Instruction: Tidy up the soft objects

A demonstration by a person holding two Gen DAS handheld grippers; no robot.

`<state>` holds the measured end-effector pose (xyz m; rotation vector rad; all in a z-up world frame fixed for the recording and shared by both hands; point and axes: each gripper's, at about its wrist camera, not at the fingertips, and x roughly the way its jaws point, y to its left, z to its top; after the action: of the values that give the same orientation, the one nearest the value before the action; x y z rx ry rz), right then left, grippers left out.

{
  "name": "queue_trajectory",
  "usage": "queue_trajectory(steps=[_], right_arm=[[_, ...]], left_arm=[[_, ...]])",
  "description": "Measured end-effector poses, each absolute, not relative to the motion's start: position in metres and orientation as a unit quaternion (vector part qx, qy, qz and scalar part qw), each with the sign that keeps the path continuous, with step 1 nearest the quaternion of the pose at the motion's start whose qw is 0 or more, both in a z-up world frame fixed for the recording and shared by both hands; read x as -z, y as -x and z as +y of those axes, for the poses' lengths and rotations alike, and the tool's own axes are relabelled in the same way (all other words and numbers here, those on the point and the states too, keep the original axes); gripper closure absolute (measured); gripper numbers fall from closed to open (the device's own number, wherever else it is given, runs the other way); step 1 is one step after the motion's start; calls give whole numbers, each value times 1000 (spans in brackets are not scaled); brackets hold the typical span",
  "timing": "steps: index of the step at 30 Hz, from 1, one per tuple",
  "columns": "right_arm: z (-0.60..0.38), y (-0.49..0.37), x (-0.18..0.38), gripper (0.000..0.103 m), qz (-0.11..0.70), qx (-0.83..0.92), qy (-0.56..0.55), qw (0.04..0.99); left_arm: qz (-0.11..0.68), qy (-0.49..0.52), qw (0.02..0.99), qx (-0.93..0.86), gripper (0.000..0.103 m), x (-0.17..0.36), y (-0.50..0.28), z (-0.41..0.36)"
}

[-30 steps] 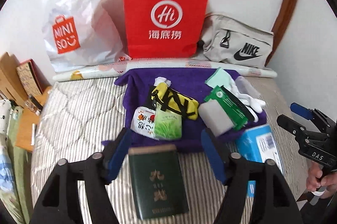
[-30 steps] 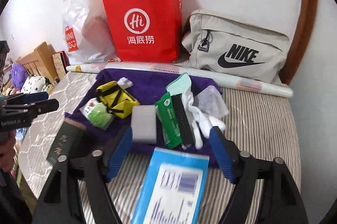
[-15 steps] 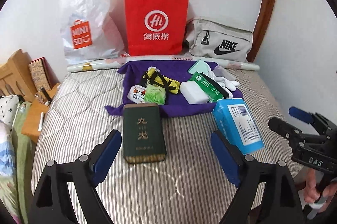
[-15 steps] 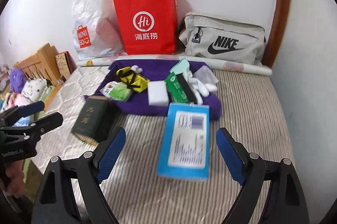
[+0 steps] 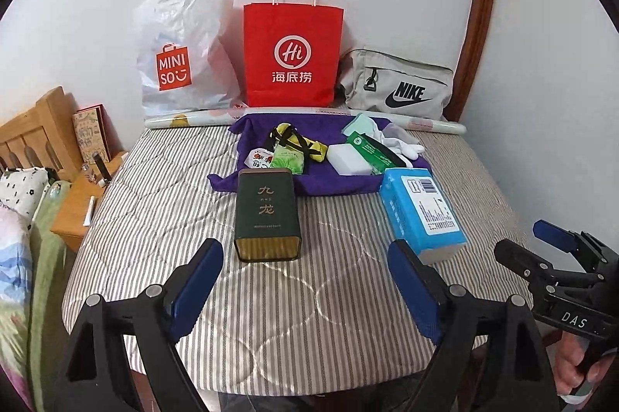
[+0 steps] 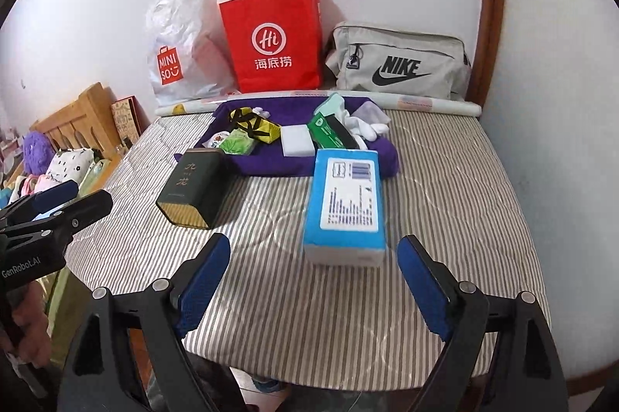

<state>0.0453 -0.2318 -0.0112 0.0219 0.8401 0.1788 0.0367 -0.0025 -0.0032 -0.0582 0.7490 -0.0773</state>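
Observation:
A purple towel (image 5: 267,125) (image 6: 278,160) lies spread on the striped mattress (image 5: 309,276). On it sit a yellow pouch (image 5: 298,141), small snack packets (image 5: 286,158), a white sponge block (image 5: 348,158), a green pack (image 5: 371,151) and white gloves (image 5: 402,143). In front of the towel lie a dark green tin (image 5: 267,214) (image 6: 193,185) and a blue tissue pack (image 5: 421,211) (image 6: 346,203). My left gripper (image 5: 305,270) stands open over the mattress short of the tin, holding nothing. My right gripper (image 6: 313,269) is open just short of the tissue pack, also holding nothing.
Against the wall stand a white Miniso bag (image 5: 182,52), a red paper bag (image 5: 292,52) and a grey Nike bag (image 5: 398,89), with a rolled mat (image 5: 309,112) before them. A wooden headboard (image 5: 35,133) and bedding lie left. The mattress front edge is near.
Both grippers have pulled back from the towel and opened wider. The tin and tissue pack, earlier between the fingers, now lie free on the mattress ahead of them.

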Motion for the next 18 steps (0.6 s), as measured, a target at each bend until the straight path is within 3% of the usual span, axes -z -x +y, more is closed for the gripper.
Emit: queue_trajectory(steps=[18], right_arm=[[-239,-21,6,15,393,-81,-6,916]], left_arm=[[356,15,934,39,17,0,-18,-16]])
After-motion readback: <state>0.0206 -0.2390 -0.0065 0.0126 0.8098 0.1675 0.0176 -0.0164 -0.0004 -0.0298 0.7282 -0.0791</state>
